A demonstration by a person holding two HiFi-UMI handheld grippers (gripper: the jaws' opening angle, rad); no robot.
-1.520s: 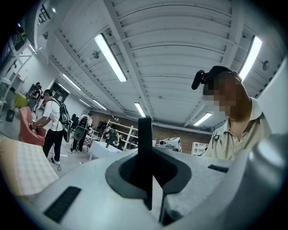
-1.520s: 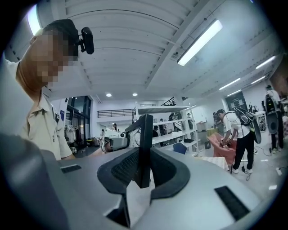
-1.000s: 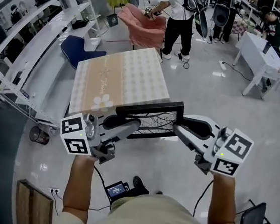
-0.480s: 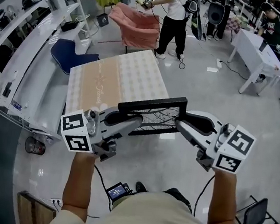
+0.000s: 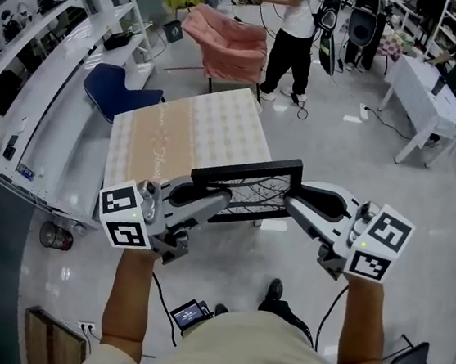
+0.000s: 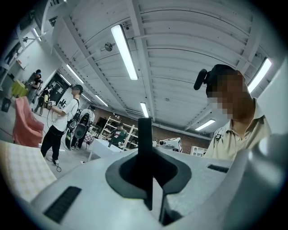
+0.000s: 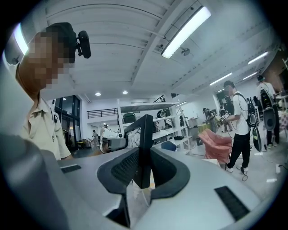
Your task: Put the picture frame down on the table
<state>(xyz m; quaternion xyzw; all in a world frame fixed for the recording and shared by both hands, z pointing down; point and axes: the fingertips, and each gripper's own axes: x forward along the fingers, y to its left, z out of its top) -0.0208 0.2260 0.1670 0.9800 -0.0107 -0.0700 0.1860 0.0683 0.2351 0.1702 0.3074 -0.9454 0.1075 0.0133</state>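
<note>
A black picture frame with a branch drawing hangs in the air between my two grippers. My left gripper is shut on the frame's left edge, seen edge-on between its jaws. My right gripper is shut on the right edge. The table, under a beige and checked cloth, lies just beyond the frame; the frame's far side overlaps its near edge in the head view.
White shelving runs along the left. Beyond the table are a blue cushion, a pink armchair and a standing person. A white table stands at the right. A device and cables lie on the floor by my feet.
Both grippers and the frame have travelled forward toward the table, which now lies closer beneath the frame. The grips on the frame are unchanged.
</note>
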